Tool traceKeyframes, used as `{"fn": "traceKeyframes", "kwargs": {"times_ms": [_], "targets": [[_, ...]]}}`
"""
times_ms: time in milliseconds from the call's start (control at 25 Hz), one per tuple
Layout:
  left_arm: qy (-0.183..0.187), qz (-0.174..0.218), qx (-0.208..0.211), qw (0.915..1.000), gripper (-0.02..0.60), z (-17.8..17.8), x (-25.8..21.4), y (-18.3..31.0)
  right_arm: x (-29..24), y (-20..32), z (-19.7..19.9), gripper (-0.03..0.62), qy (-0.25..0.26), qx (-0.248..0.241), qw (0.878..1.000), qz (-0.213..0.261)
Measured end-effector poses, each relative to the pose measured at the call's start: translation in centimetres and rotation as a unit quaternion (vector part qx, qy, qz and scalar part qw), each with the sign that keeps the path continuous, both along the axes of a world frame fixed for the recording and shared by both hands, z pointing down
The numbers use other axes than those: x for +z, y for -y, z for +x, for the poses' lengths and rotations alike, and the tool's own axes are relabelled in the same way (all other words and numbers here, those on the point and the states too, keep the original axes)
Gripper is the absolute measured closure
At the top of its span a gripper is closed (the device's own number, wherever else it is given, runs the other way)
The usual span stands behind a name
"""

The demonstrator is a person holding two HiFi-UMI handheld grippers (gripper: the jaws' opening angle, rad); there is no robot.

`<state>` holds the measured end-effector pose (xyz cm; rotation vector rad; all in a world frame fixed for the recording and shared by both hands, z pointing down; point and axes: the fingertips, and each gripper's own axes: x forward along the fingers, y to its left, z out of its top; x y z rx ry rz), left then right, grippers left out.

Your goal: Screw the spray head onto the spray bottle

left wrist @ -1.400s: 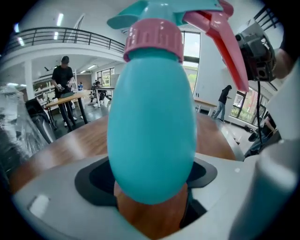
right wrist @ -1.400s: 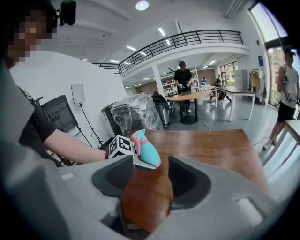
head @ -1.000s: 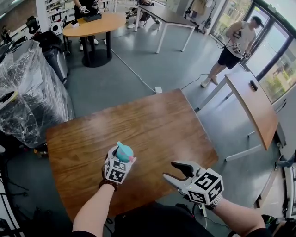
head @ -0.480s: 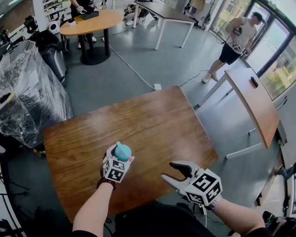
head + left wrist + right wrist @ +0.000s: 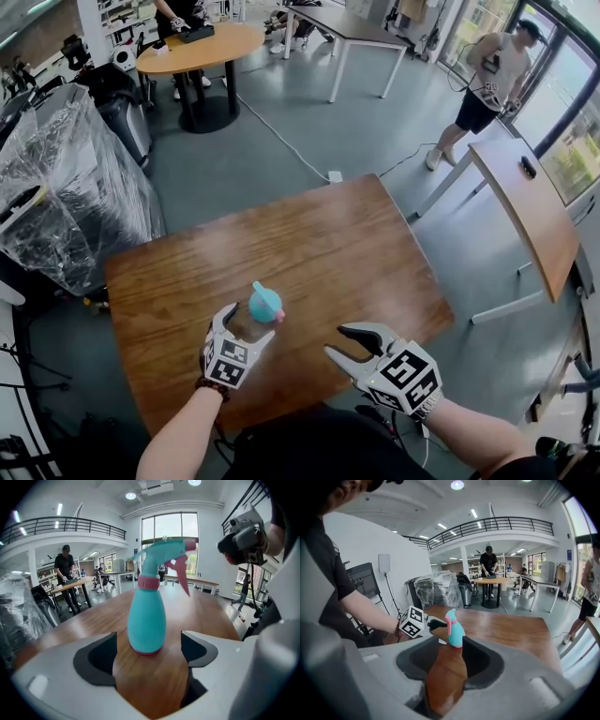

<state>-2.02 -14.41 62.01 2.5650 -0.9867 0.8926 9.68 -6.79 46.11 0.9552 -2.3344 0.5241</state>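
Observation:
A teal spray bottle (image 5: pixel 265 303) with a pink collar and pink trigger, its spray head on top, stands upright on the brown wooden table (image 5: pixel 328 234). My left gripper (image 5: pixel 246 324) sits just in front of it, open, and the bottle (image 5: pixel 146 620) stands free beyond the fingertips in the left gripper view. My right gripper (image 5: pixel 336 340) hovers at the table's near edge, to the bottle's right. Its jaws have just been closing and hold nothing. The right gripper view shows the bottle (image 5: pixel 453 630) farther off, with the left gripper (image 5: pixel 429 623) beside it.
Plastic-wrapped equipment (image 5: pixel 56 187) stands left of the table. A round table (image 5: pixel 197 47) with a person at it is at the back. Another desk (image 5: pixel 525 206) stands to the right, with a person (image 5: pixel 487 75) beyond it. A cable (image 5: pixel 281 141) runs across the floor.
My left gripper was round the bottle and has drawn back toward me, leaving the bottle standing alone. The right gripper has stayed in place, its jaws a little narrower.

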Motion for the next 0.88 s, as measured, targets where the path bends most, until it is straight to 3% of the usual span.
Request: {"fn": "traceKeyframes", "kwargs": {"times_ms": [240, 520, 680, 880], "targets": [[-0.058, 0.025, 0.007, 0.998, 0.257, -0.9, -8.0, -3.9, -0.5, 0.8, -3.4, 0.6, 0.024, 0.002, 0.999, 0.046], [-0.143, 0.004, -0.002, 0.9898, 0.568, -1.3, -14.2, -6.4, -0.8, 1.3, -7.1, 0.602, 0.056, 0.007, 0.996, 0.069], [-0.176, -0.014, 0.009, 0.9843, 0.568, -0.5, -15.9, -7.0, -1.2, 1.4, -8.2, 0.602, 0.07, 0.013, 0.994, 0.082], [-0.18, -0.008, 0.024, 0.9834, 0.568, 0.1, -16.8, -6.9, -1.5, 1.4, -9.0, 0.602, 0.072, 0.018, 0.993, 0.094]]}}
